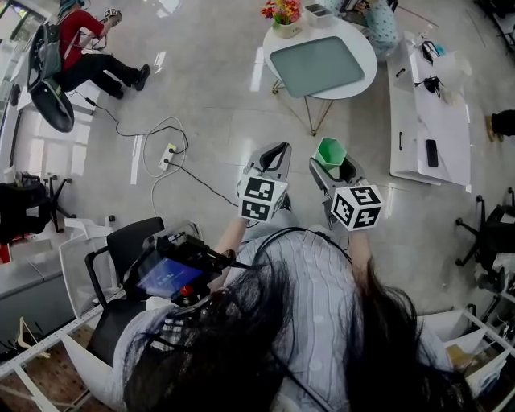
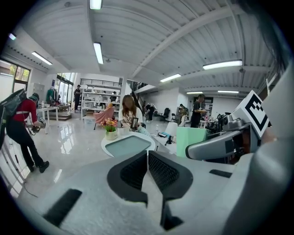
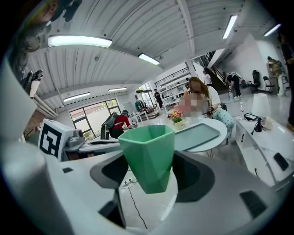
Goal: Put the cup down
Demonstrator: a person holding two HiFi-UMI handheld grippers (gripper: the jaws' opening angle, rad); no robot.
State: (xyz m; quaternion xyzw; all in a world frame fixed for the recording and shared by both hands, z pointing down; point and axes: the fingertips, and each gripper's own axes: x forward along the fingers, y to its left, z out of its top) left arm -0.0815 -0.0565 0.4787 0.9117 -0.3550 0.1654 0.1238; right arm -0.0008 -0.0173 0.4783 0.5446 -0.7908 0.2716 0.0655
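A faceted green cup (image 1: 329, 152) is held upright in the air over the floor, with my right gripper (image 1: 333, 163) shut on it. In the right gripper view the cup (image 3: 149, 155) fills the gap between the dark pads, and my right gripper (image 3: 151, 176) clamps its lower half. My left gripper (image 1: 276, 153) is level with it on the left, shut with nothing in it. Its pads (image 2: 158, 172) meet in the left gripper view, where my left gripper (image 2: 147, 158) points toward a round white table (image 2: 109, 139). The cup (image 2: 190, 140) shows there at the right.
The round white table (image 1: 360, 38) ahead carries a grey-green tray (image 1: 316, 66) and a flower pot (image 1: 282, 18). A long white desk (image 1: 445, 129) stands at the right. A power strip with cables (image 1: 167, 155) lies on the floor. A black chair (image 1: 129, 253) is close at my left.
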